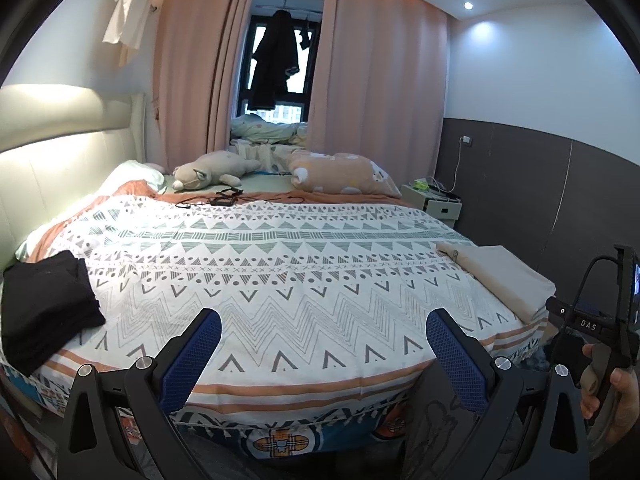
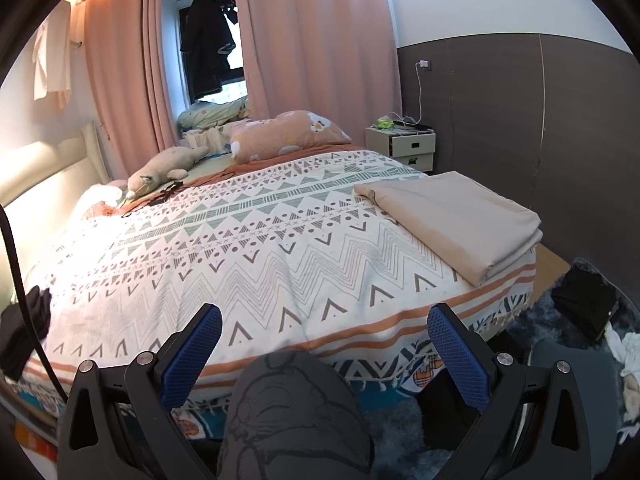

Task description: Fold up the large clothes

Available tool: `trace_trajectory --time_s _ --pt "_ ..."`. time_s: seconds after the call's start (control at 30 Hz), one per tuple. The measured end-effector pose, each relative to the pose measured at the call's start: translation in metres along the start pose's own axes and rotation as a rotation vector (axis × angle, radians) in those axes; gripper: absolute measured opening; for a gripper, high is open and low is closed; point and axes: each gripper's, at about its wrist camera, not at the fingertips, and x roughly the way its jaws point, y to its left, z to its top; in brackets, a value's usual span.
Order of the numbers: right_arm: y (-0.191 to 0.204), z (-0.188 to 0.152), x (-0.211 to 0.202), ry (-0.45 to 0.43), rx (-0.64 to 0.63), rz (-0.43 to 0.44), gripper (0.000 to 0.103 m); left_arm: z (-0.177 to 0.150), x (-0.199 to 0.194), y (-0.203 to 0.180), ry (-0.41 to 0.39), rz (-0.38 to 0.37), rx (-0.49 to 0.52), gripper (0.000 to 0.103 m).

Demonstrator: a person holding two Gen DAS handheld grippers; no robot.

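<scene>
Right wrist view shows a folded beige cloth (image 2: 452,216) and black garment (image 1: 48,312) on the bed (image 2: 280,248), both hand-held grippers gaping empty, folding apparently done.

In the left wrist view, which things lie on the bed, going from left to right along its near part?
Black clothes → patterned blanket → beige folded cloth. Past the bed's right edge comes the right gripper, seen from the side.

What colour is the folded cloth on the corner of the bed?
The folded cloth is plain beige, clearest in the right wrist view.
</scene>
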Motion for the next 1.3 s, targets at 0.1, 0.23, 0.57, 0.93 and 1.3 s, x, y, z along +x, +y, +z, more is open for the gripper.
trace_trajectory --time_s 0.1,0.23,0.57,0.93,1.3 --pt "0.0 0.0 -0.001 -0.004 0.001 0.007 0.103 -0.001 -0.001 0.003 0.001 0.001 -0.008 0.102" --pt "0.003 -0.001 -0.003 -0.014 -0.005 0.012 0.103 -0.003 -0.002 0.005 0.003 0.002 -0.011 0.102" --pt "0.01 -0.009 -0.003 -0.032 -0.035 0.005 0.103 -0.005 -0.005 0.007 -0.003 0.002 -0.014 0.102" --pt "0.01 -0.008 0.001 -0.039 -0.001 0.037 0.103 -0.003 -0.01 0.005 -0.013 0.017 -0.004 0.102" --pt "0.013 -0.008 0.003 -0.056 0.023 0.055 0.103 0.0 -0.004 0.011 0.016 0.021 -0.038 0.102"
